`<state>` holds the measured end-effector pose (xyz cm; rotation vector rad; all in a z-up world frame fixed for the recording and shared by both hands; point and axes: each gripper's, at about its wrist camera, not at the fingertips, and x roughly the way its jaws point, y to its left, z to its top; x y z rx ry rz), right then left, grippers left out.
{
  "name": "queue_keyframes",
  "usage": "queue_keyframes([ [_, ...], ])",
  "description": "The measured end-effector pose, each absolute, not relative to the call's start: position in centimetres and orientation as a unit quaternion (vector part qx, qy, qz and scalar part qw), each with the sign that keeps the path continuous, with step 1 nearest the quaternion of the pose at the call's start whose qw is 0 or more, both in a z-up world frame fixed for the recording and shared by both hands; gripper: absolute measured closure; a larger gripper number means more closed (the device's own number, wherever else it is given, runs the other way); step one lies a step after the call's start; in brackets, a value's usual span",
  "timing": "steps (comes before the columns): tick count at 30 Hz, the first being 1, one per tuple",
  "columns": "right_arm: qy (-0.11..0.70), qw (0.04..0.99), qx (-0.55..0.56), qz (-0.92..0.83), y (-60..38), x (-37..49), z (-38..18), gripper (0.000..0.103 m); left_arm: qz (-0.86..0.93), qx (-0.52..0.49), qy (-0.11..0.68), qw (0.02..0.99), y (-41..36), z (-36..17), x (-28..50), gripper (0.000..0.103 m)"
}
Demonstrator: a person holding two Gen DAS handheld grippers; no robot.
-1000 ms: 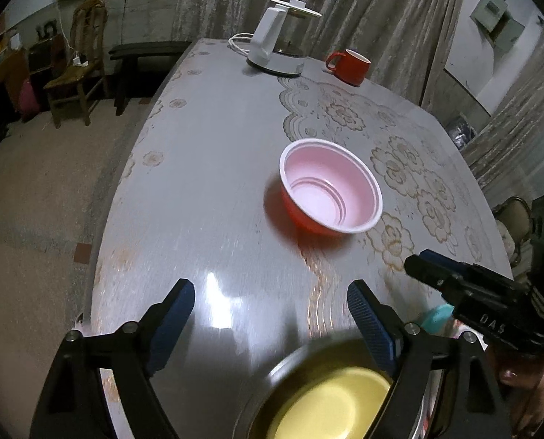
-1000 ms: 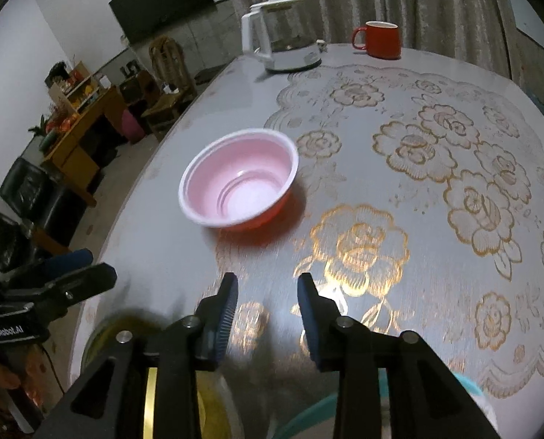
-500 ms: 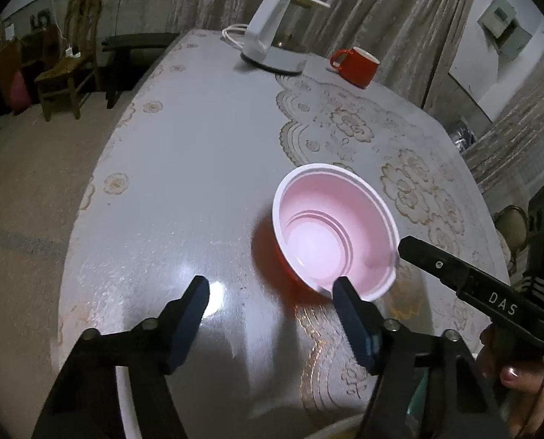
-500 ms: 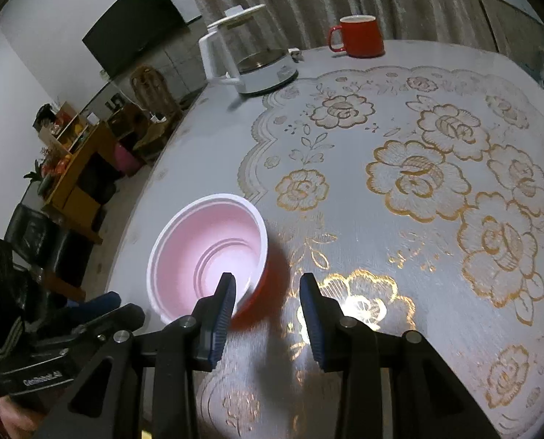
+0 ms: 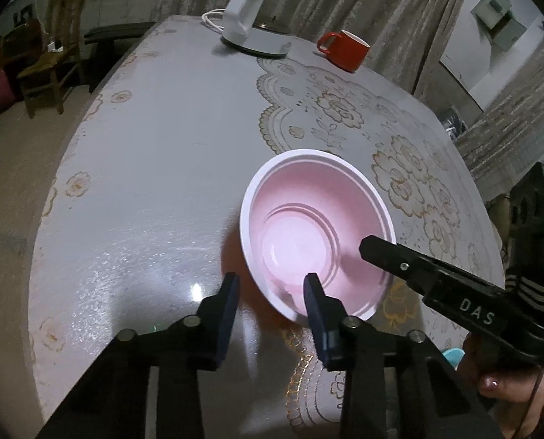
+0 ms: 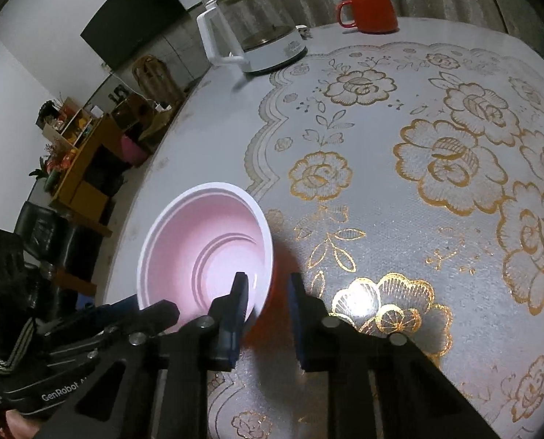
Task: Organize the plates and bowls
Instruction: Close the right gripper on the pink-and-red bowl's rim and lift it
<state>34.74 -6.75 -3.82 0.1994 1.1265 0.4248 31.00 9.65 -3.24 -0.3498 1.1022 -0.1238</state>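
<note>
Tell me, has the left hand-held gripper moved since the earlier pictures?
Yes. The left hand-held gripper has advanced across the table toward the white kettle; its jaws have just been closing and now straddle the near rim of the pink bowl.

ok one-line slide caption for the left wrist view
Left gripper, jaws just closing, straddles the near rim of the pink bowl as the right gripper reaches over its far side.

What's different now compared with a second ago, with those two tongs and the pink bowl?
Both tongs came forward and down to the pink bowl. The left tongs and right tongs have each just been closing, and each now straddles the bowl's near rim, one finger inside and one outside. The yellow dish seen earlier has dropped out of view. The kettle, red mug and bowl kept their places on the table.
</note>
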Motion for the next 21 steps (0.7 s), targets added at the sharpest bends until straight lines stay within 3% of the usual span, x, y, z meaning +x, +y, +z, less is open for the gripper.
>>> queue_keyframes([
  [3,0.531,0.818,0.098,0.199,-6.9,34.8,-4.0,0.09,-0.065,-0.16,0.522,0.835,9.3,-3.3,30.9,0.077],
  [21,0.504,0.834,0.092,0.207,-7.6,31.2,-0.5,0.093,-0.084,-0.148,0.492,0.854,7.9,0.3,27.0,0.079],
])
